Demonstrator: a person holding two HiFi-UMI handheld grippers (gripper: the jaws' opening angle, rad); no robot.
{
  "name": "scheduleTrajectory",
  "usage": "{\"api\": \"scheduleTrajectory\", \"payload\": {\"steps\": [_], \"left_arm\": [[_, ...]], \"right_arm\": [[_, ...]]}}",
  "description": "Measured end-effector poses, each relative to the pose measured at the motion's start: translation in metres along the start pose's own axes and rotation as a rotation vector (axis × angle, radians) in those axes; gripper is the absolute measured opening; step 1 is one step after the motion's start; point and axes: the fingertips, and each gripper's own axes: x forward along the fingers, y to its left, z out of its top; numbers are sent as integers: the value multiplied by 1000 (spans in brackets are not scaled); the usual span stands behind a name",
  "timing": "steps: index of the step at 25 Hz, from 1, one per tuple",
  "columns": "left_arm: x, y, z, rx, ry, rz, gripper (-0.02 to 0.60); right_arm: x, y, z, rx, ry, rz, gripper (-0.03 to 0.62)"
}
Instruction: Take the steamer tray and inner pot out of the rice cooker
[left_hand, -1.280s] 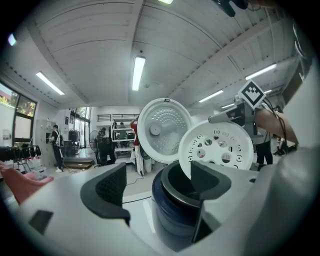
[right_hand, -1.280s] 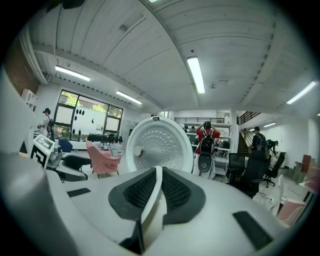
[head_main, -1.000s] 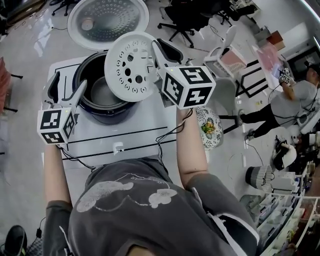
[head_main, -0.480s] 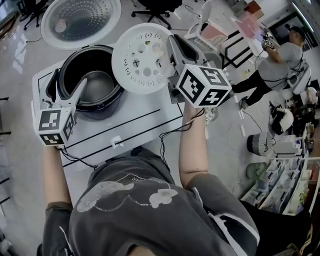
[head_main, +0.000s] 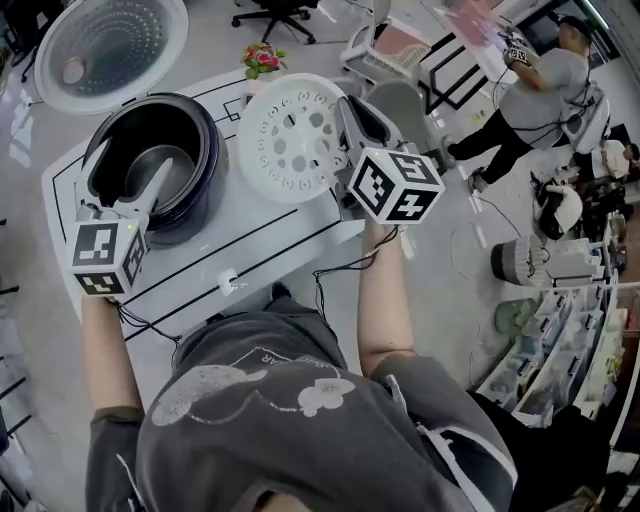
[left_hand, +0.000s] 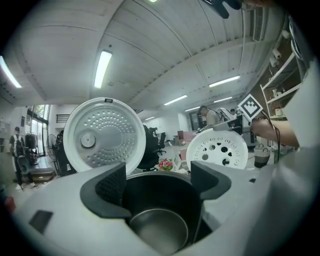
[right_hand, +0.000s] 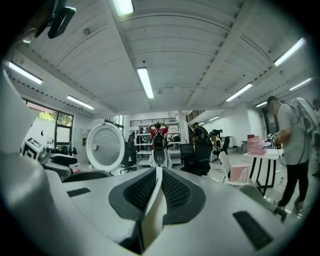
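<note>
The white perforated steamer tray (head_main: 293, 135) hangs over the table just right of the rice cooker (head_main: 205, 150). My right gripper (head_main: 347, 110) is shut on its right rim. In the right gripper view the tray's rim (right_hand: 151, 220) shows edge-on, pinched between the pads of my right gripper (right_hand: 157, 187). The metal inner pot (head_main: 160, 170) sits inside the cooker. My left gripper (head_main: 137, 160) is open at the cooker's near rim. In the left gripper view, its jaws (left_hand: 160, 182) stand apart with nothing between them, and the inner pot (left_hand: 160, 227) lies beyond them. The tray (left_hand: 220, 150) shows at the right.
The cooker's open lid (head_main: 110, 45) stands up behind it. The white table (head_main: 250, 240) carries black lines, and cables hang off its front edge. Flowers (head_main: 262, 58) lie behind the table. Office chairs and a person (head_main: 545, 75) are at the back right.
My right gripper has carried the tray from over the cooker's right side to the right and lower, off the cooker. My left gripper has stayed open at the cooker's near rim.
</note>
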Motion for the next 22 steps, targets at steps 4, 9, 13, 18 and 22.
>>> {"api": "scheduleTrajectory", "payload": {"steps": [4, 9, 13, 18, 22], "left_arm": [[14, -13, 7, -9, 12, 38, 405], [30, -34, 9, -15, 39, 90, 405], [40, -50, 8, -20, 56, 135, 405], [50, -69, 2, -30, 85, 180, 405], [56, -82, -4, -41, 111, 207, 405]], "right_arm": [[13, -35, -46, 32, 80, 12, 60], [34, -74, -97, 81, 153, 67, 60], [52, -94, -129, 150, 192, 120, 60], [71, -98, -155, 179, 222, 189, 60], [80, -96, -170, 173, 241, 238, 60]]}}
